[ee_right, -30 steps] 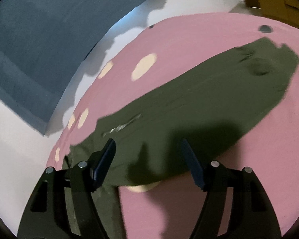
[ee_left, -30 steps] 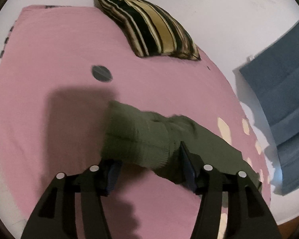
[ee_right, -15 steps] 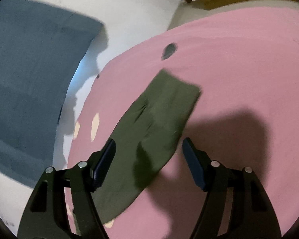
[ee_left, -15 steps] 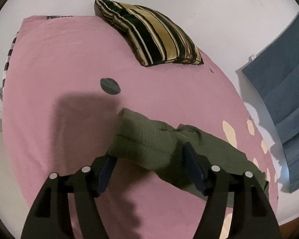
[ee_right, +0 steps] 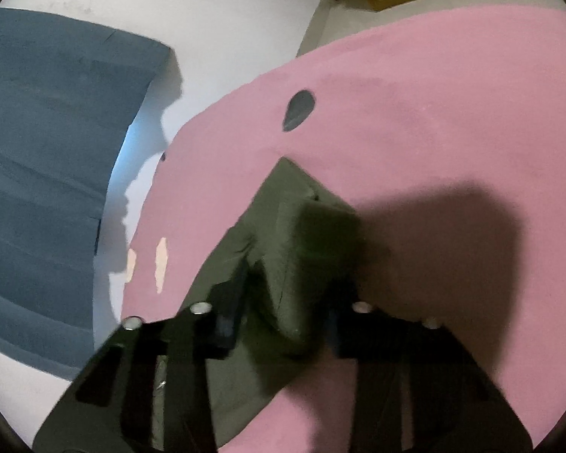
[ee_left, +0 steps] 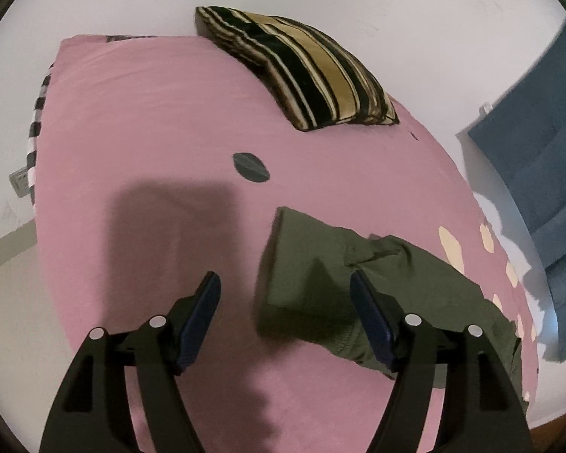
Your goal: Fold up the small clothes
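Since the earlier frames your left gripper (ee_left: 285, 298) has let the ribbed hem go and backed off, its jaws having just been opening, and they now stand wide with nothing between them; the olive-green garment (ee_left: 343, 275) lies partly ahead of the gap, its hem corner lying just short of the blue pads. Your right gripper (ee_right: 283, 321) has swung in low over the same cloth, and its jaws have just been closing. In the right wrist view they stand narrow with a raised ridge of the garment (ee_right: 302, 249) bunched between them. The picture is blurred there, but the pads look pressed on the fabric.

The garment lies on the pink bedspread (ee_left: 151, 120), near the edge by the cream spots, with one end already doubled over itself. The striped cushion (ee_left: 305, 71) sits well apart at the far side, and a grey dot (ee_left: 251, 167) marks the spread just beyond the garment.

You appear to be mid-fold, re-gripping for the next turn. The next move probably calls for lifting that pinched fold and carrying it across the flat part, while the left gripper takes the free hem or pins it so the layers do not slide.
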